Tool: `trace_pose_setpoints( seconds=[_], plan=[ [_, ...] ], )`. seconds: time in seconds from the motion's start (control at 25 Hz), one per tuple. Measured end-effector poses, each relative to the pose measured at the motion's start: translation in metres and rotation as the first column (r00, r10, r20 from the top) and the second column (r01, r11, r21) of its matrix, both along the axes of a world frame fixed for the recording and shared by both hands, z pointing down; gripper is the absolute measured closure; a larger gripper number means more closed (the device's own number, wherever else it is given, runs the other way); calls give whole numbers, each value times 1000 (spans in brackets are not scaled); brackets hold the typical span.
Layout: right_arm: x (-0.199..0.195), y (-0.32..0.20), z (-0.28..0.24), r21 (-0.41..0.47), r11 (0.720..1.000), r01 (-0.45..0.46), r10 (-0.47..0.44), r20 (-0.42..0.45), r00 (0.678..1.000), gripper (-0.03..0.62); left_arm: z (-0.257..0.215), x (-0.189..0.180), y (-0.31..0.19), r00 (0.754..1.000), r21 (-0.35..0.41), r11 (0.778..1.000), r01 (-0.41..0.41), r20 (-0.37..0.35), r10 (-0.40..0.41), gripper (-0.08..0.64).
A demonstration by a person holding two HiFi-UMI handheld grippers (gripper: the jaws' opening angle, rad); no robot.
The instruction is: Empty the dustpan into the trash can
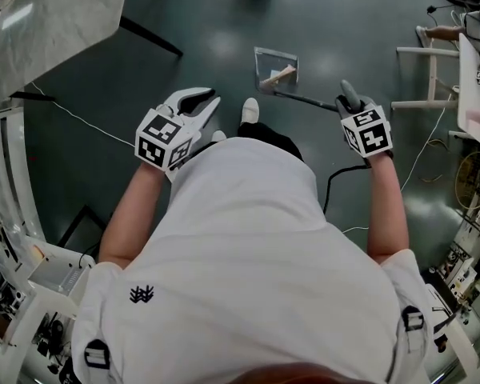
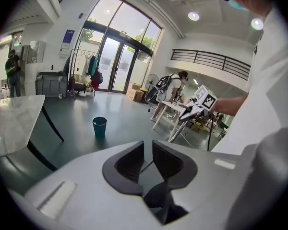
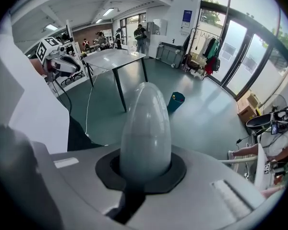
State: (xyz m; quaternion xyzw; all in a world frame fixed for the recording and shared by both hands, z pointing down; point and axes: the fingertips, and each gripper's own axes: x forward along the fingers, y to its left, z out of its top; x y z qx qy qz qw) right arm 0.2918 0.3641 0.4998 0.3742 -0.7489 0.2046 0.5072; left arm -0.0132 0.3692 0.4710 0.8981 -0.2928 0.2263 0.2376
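The dustpan [image 1: 276,69] sits on the dark floor [image 1: 208,30] ahead of the person's shoes, with the grey end of its long handle [image 3: 145,133] clamped in the right gripper [image 1: 348,93]. The left gripper [image 1: 200,101] hangs empty, jaws apart. The teal trash can [image 2: 99,126] stands well apart, past a marble table [image 3: 113,57].

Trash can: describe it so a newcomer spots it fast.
Look at the open dark floor between the marble table and the glass doors. The trash can is the small teal bucket standing alone there; no other container stands near it.
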Motion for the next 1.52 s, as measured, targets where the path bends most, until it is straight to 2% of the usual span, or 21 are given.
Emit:
trace_pose_setpoints(
  seconds=[0.36,0.56,0.8,1.0,1.12,1.24,1.52],
  plan=[
    [28,-90,-18,47,996,74,-74,-13,997,574,-13,35,-81,999,6,999,33,-5,-33,446],
    [35,-153,-27,36,991,125,-124,-32,992,575,-16,36,-123,998,-20,999,36,-41,-37,446],
    [24,-237,-32,-13,982,188,-189,-73,979,574,-6,10,-194,997,-27,999,28,-74,-30,446],
    [15,-312,-53,-52,976,213,-218,-110,970,574,-16,-16,-271,994,-22,1000,21,-103,-23,446],
    [12,-358,-67,-64,970,236,-243,-141,960,574,-23,-25,-308,991,-29,1000,-4,-134,0,446],
    [8,-404,-77,-60,964,257,-264,-177,948,574,-24,-38,-342,991,-11,1000,-25,-131,23,446],
    [-4,-516,-83,-60,951,302,-307,-233,923,574,-24,-66,-403,984,-19,997,76,-158,-78,446]
  ],
)
